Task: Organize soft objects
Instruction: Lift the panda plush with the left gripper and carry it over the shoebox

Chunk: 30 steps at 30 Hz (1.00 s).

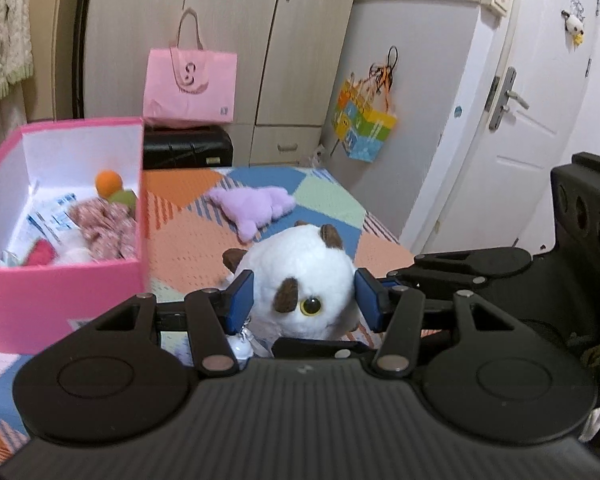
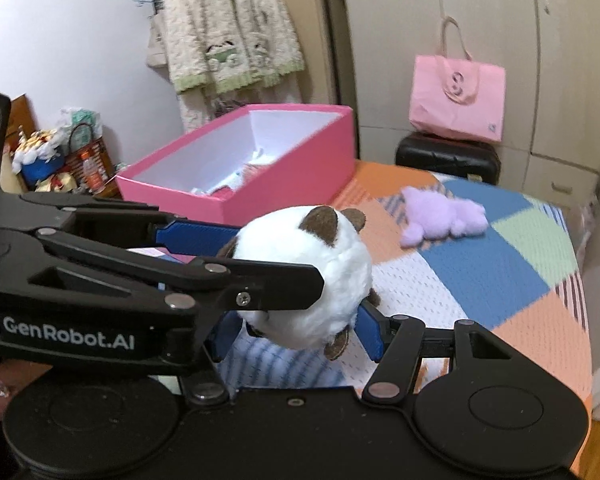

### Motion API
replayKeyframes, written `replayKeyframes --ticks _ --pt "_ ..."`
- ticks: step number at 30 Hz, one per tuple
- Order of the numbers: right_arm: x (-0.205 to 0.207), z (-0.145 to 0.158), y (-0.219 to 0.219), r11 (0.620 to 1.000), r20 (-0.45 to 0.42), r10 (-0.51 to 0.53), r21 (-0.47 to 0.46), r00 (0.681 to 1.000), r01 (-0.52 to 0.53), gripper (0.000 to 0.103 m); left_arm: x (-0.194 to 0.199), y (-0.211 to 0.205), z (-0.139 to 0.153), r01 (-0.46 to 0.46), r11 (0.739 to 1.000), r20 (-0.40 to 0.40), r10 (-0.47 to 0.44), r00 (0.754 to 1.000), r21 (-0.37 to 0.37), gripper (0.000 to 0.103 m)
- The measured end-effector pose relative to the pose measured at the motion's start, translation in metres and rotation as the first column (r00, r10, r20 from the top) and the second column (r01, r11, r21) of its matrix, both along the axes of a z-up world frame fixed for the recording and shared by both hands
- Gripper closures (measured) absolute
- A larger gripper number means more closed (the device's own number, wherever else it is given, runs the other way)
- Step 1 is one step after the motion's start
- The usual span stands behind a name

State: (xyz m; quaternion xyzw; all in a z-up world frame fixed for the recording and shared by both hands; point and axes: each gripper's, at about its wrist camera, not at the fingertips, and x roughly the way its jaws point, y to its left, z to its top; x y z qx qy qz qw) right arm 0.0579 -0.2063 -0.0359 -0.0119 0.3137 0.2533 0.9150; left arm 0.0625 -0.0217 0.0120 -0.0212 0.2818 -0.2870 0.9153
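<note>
Left gripper [image 1: 304,296] and right gripper [image 2: 296,334] both clamp the white plush cat [image 1: 300,276] above the patchwork bedspread [image 1: 188,248]

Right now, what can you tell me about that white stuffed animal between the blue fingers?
The white plush toy is round and fluffy, with brown ears, a brown patch beside one yellow eye, and brown feet. It sits over the patchwork bedspread, squeezed between the blue fingers of the left gripper; the right gripper's fingers flank it too.
</note>
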Motion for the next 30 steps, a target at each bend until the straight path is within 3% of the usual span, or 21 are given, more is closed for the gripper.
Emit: replayKeyframes --ticks 2,7,19,22,25,30 --pt "0.001 0.009 0.005 1.0 -0.003 0.026 0.01 1.0 -0.026 0.036 -0.004 0.006 0.009 -0.009 1.0 0.034 0.009 0.999 0.013 0.051" --pt "0.017 0.018 0.018 0.981 -0.095 0.152 0.135 0.984 -0.139 0.036 -0.007 0.021 0.027 -0.063 0.995 0.098 0.055 0.994 0.08 0.051" --pt "0.024 0.064 0.069 0.975 0.117 0.197 0.083 0.973 -0.207 0.036 -0.007 0.077 0.065 -0.171 0.985 0.209 0.164 0.964 0.013 0.051" --pt "0.042 0.076 0.079 0.961 0.131 0.226 0.131 0.965 -0.243 0.036 0.002 0.09 0.075 -0.207 0.978 0.248 0.201 0.948 -0.005 0.051" --pt "0.057 0.084 0.095 0.958 0.159 0.241 0.117 0.957 -0.26 0.036 0.016 0.104 0.08 -0.232 0.972 0.249 0.23 0.941 -0.018 0.051" --pt "0.087 0.078 0.117 0.943 0.177 0.286 0.125 0.942 -0.31 0.036 0.042 0.121 0.074 -0.299 0.954 0.251 0.291 0.923 -0.006 0.05"
